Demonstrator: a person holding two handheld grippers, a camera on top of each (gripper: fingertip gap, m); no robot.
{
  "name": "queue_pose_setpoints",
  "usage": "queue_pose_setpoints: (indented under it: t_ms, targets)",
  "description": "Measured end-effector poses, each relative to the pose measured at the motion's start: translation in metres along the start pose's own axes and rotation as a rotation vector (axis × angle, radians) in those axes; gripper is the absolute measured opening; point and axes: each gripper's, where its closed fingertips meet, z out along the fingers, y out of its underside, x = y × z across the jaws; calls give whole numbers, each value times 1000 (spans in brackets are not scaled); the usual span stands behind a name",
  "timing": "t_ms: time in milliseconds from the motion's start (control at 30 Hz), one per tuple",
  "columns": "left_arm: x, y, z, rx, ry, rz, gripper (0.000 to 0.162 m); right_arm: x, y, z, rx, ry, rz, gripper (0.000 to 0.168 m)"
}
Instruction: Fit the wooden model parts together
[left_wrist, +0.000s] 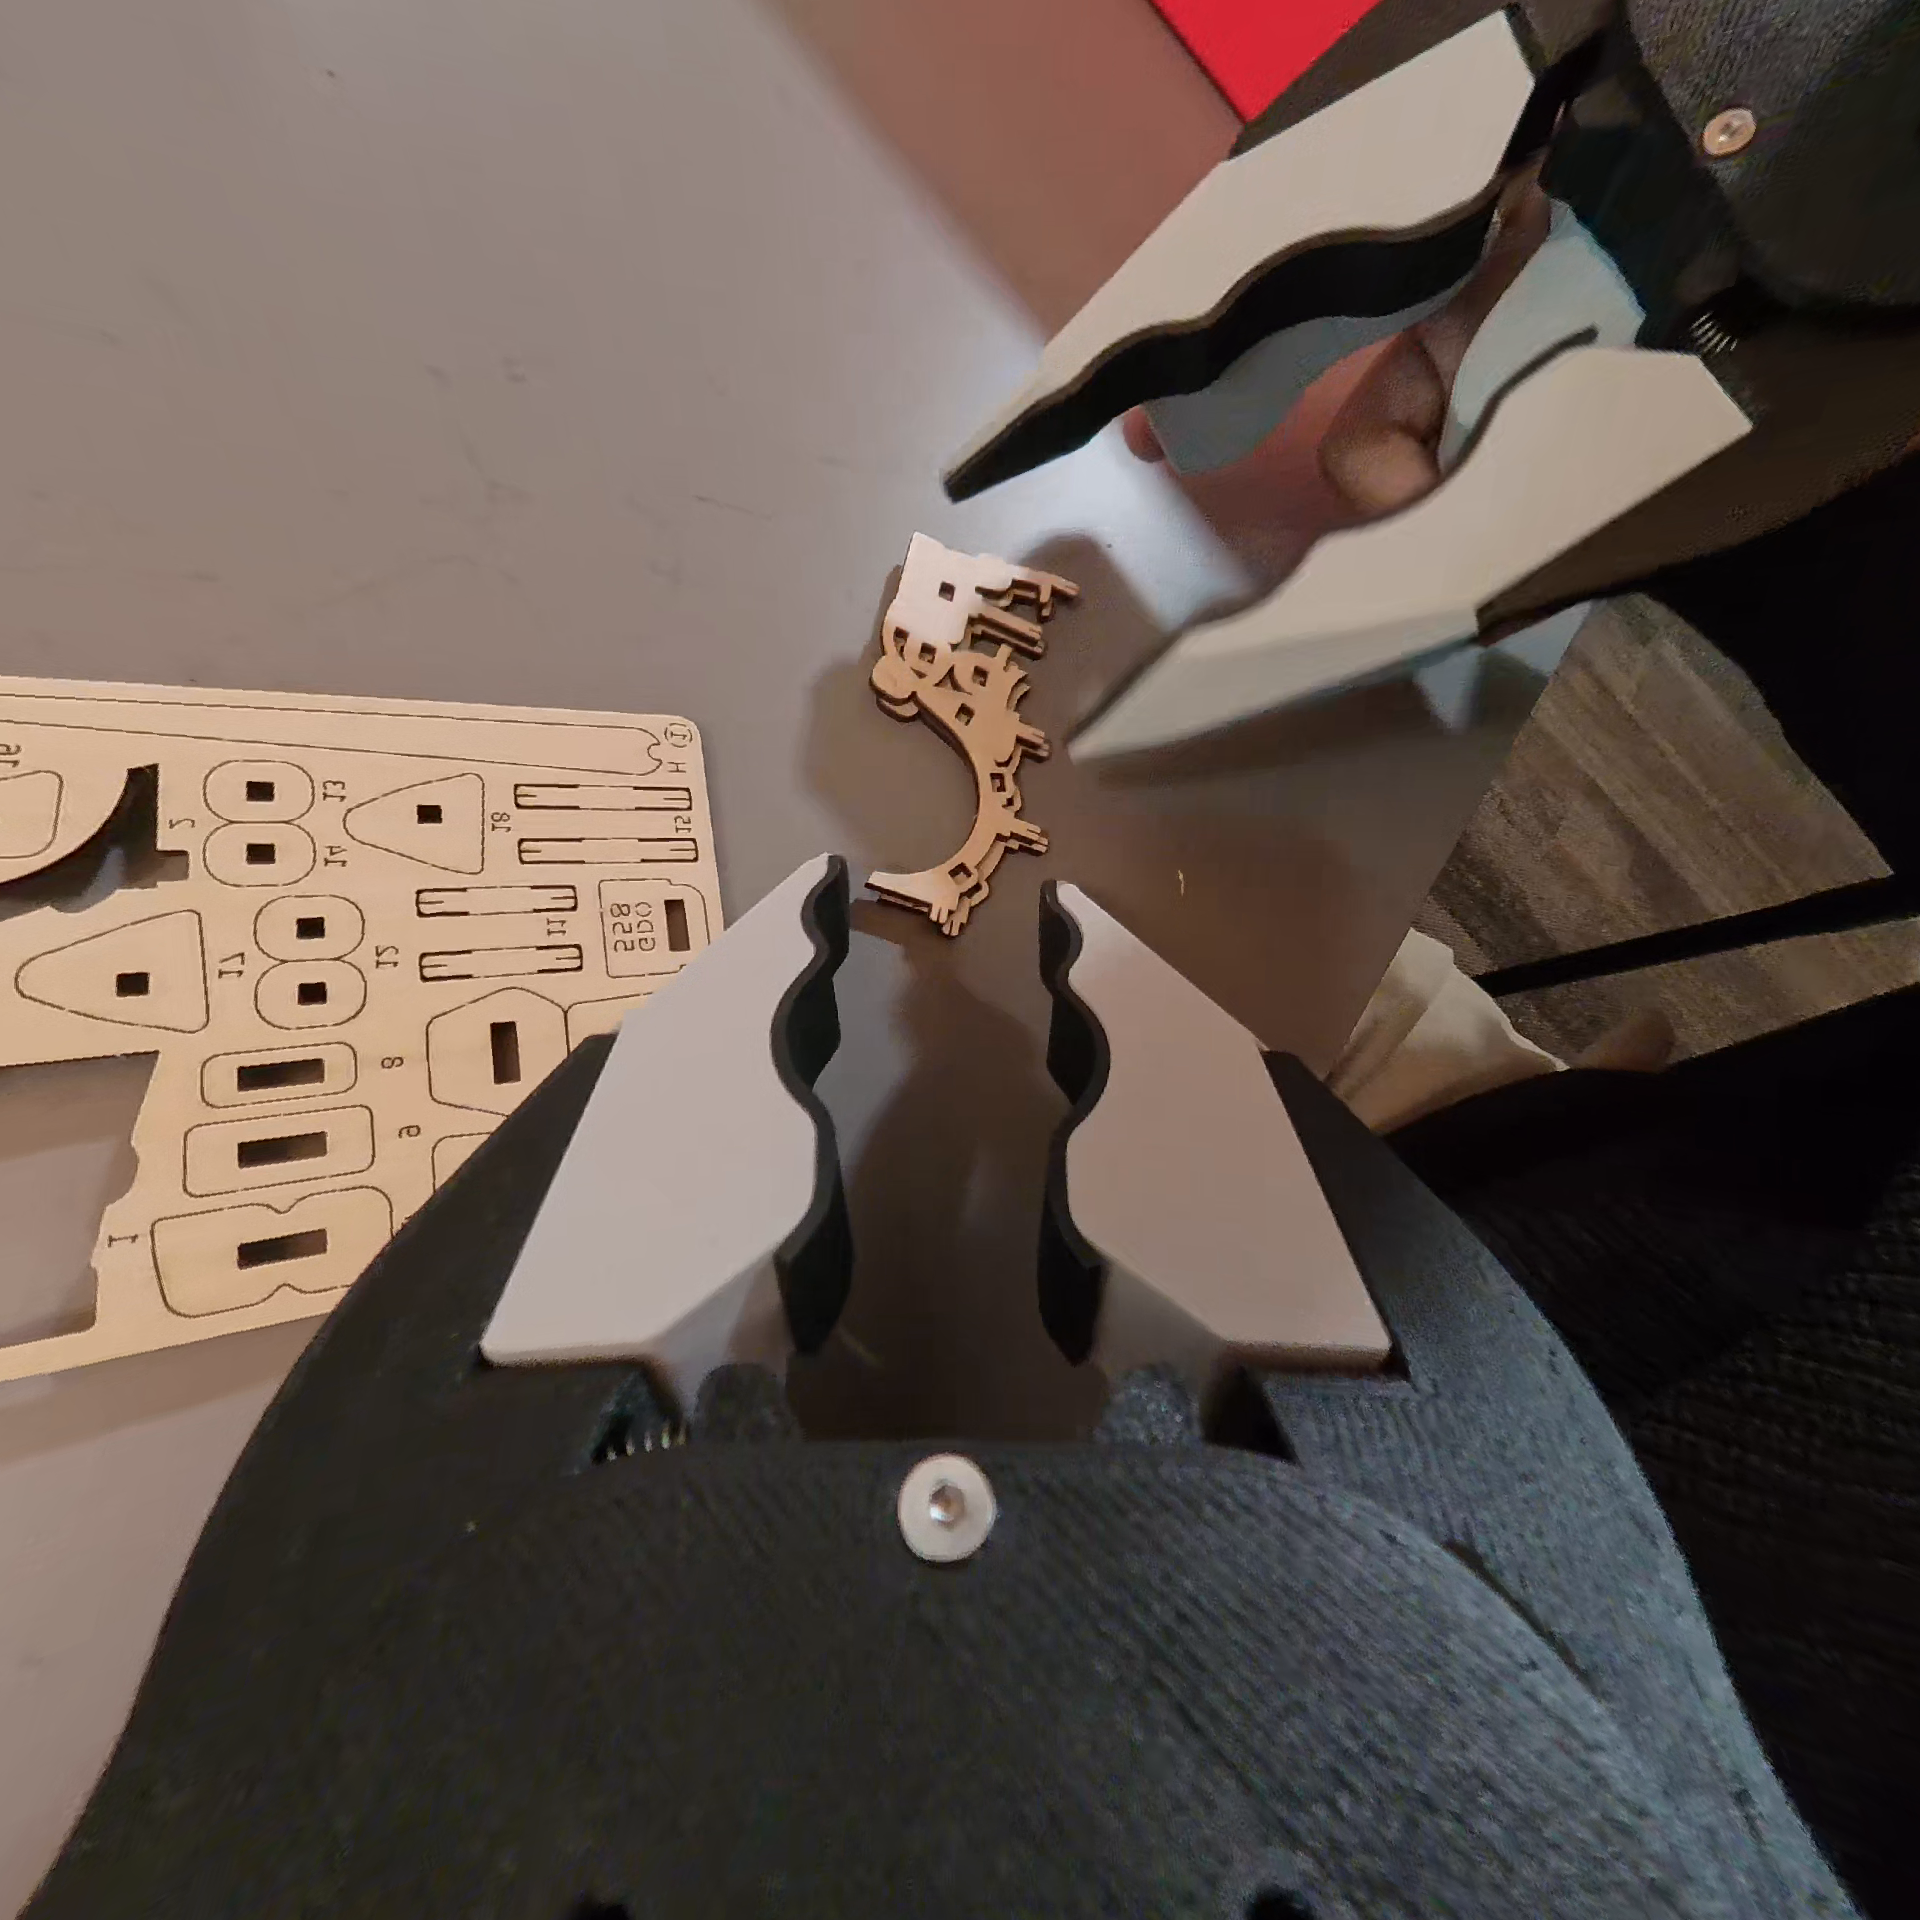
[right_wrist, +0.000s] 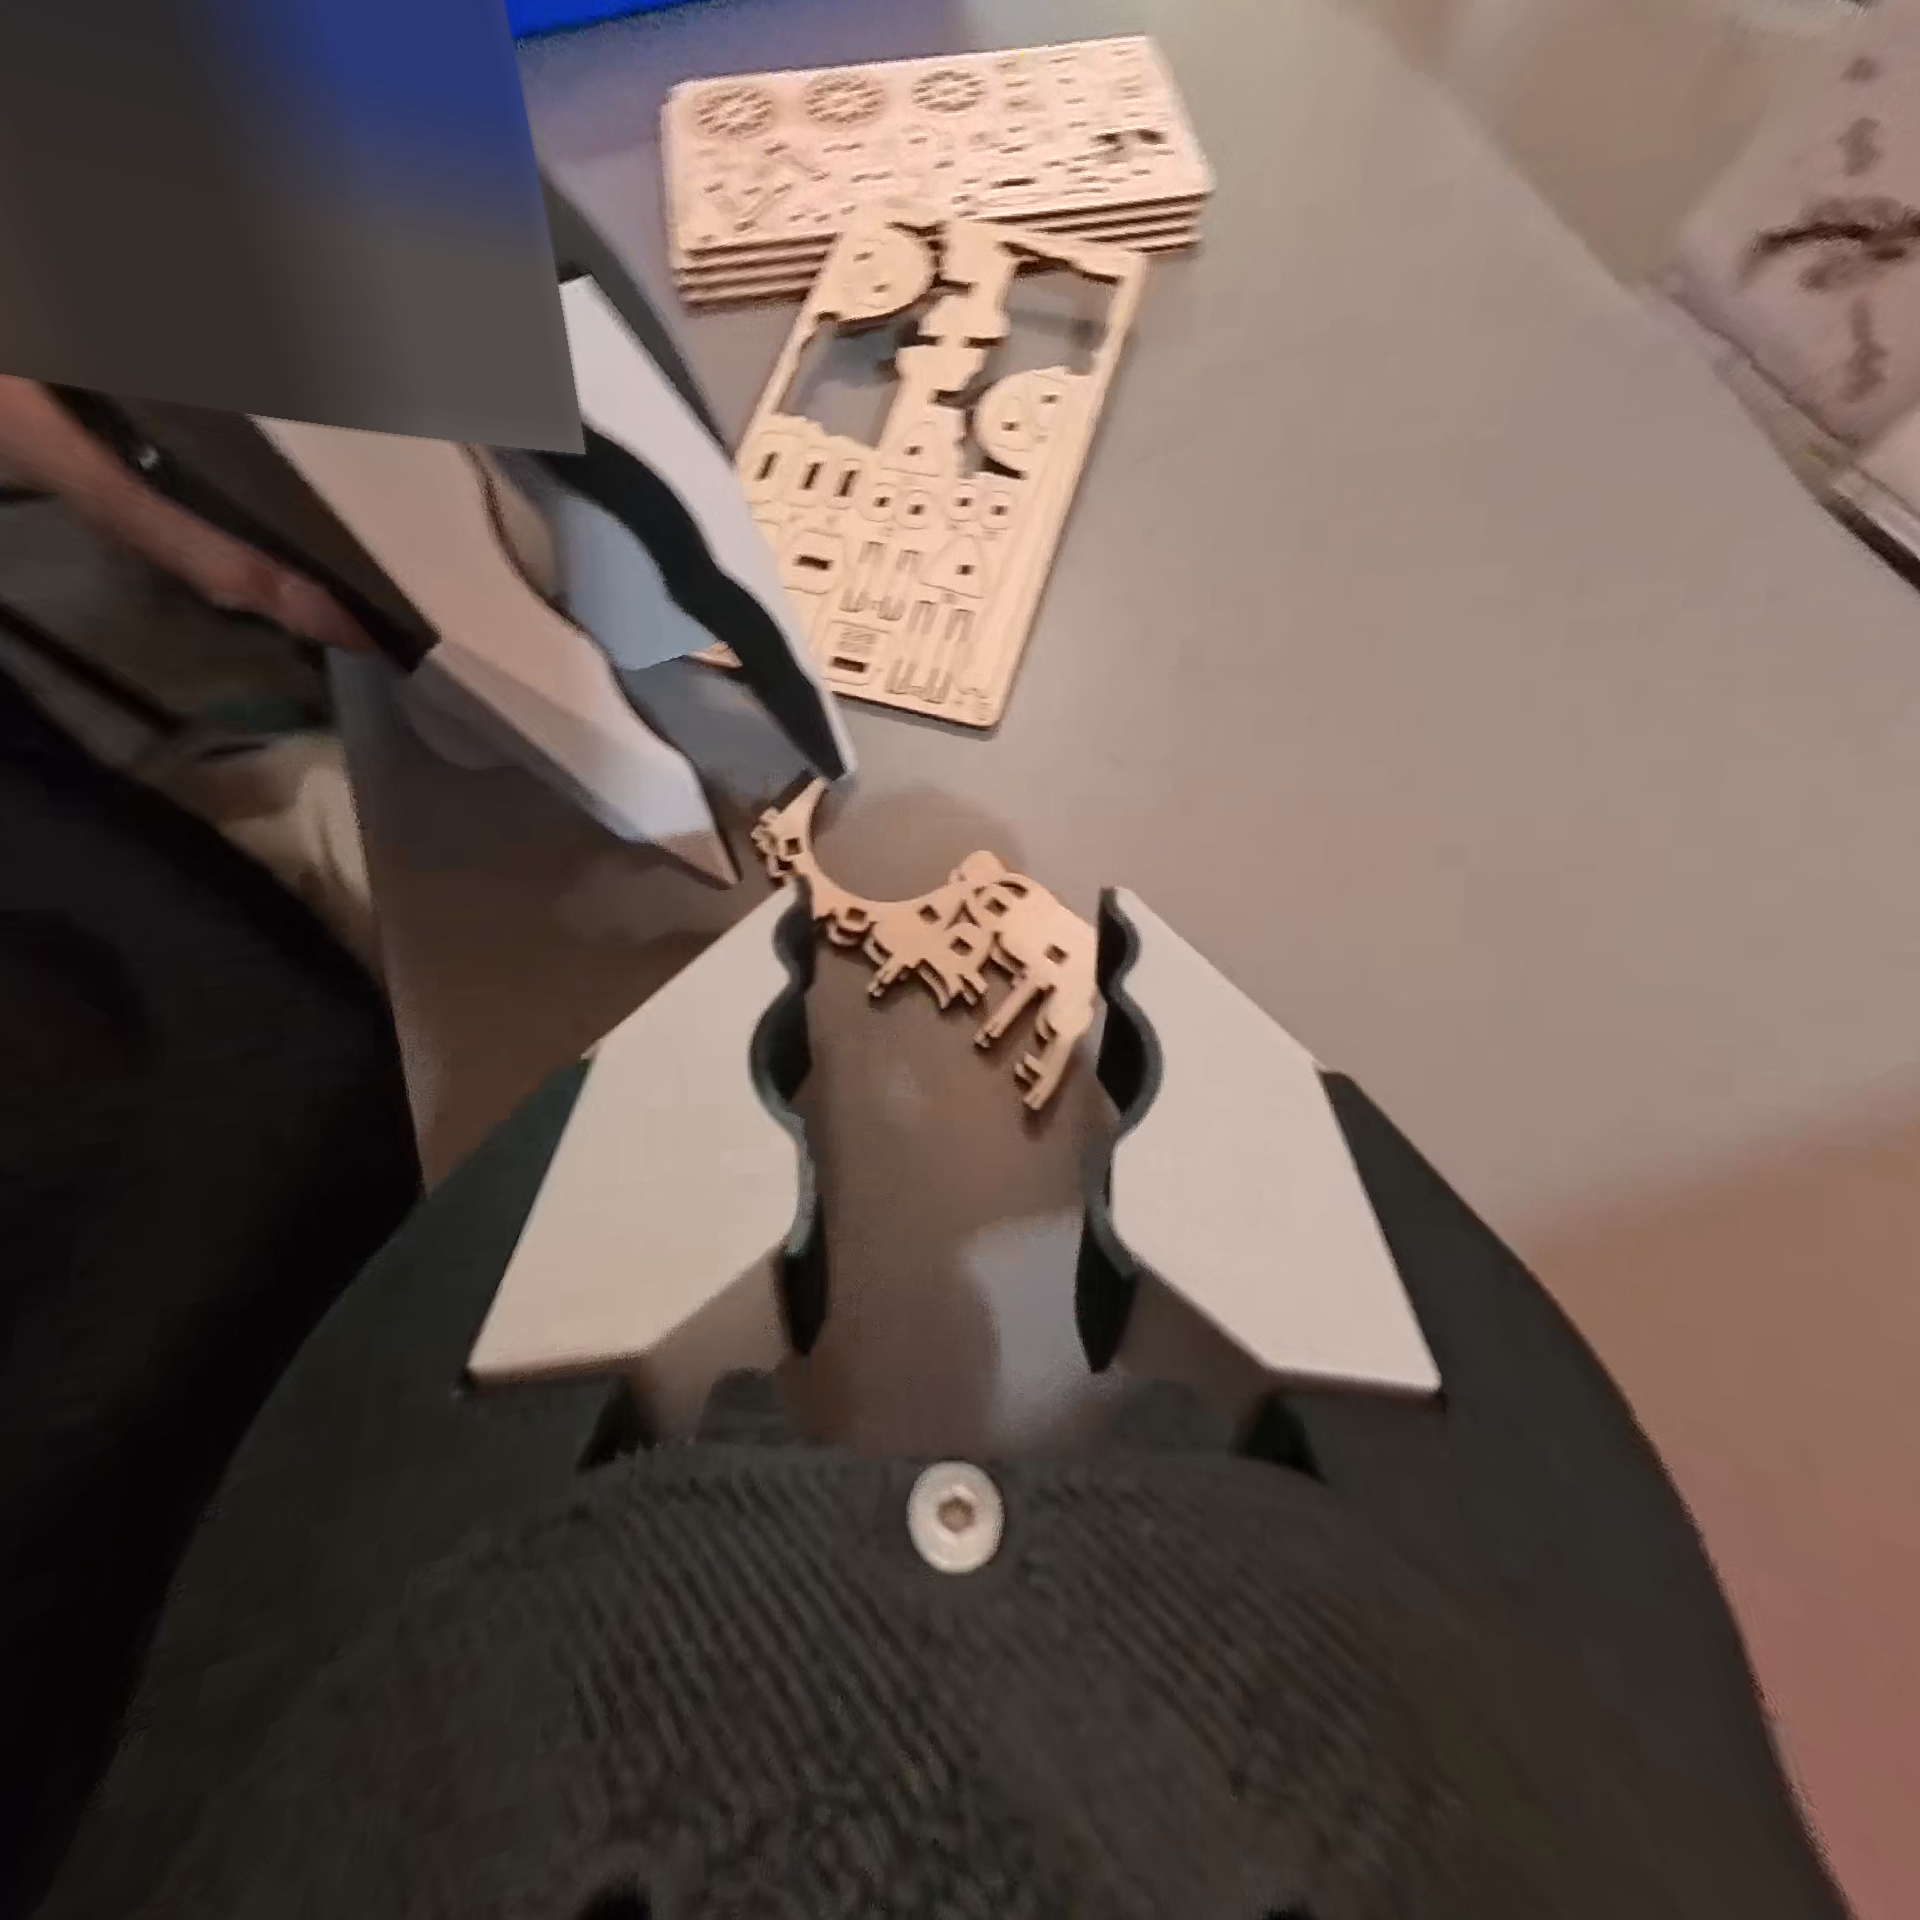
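Observation:
A small curved wooden model piece (left_wrist: 961, 743) with notches and tabs lies flat on the grey table between both grippers. My left gripper (left_wrist: 945, 883) is open, its tips just short of the piece's near end. My right gripper (left_wrist: 1013, 613) comes in from the upper right, open and above the piece's far end. In the right wrist view the piece (right_wrist: 935, 935) lies between the tips of my open right gripper (right_wrist: 945, 909). The left gripper (right_wrist: 790, 821) shows there at the piece's far tip, open.
A laser-cut wooden parts sheet (left_wrist: 343, 966) lies left of the piece; it shows in the right wrist view (right_wrist: 935, 468) with several parts punched out. A stack of more sheets (right_wrist: 935, 156) lies behind it. The table edge (left_wrist: 1434, 904) and floor are at the right.

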Motion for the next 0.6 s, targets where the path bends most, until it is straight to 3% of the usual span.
queue_pose_setpoints:
  t_ms: [67, 167, 600]
  targets:
    - [0, 0, 0, 2, -2, 7, 34, -5, 1, 4, -26, -48, -65, 67]
    - [-1, -1, 1, 7, 3, 8, 33, -5, 2, 8, -60, -91, -126, 71]
    - [1, -2, 0, 14, 55, -30, 34, 0, 18, 15, -186, -196, -235, 62]
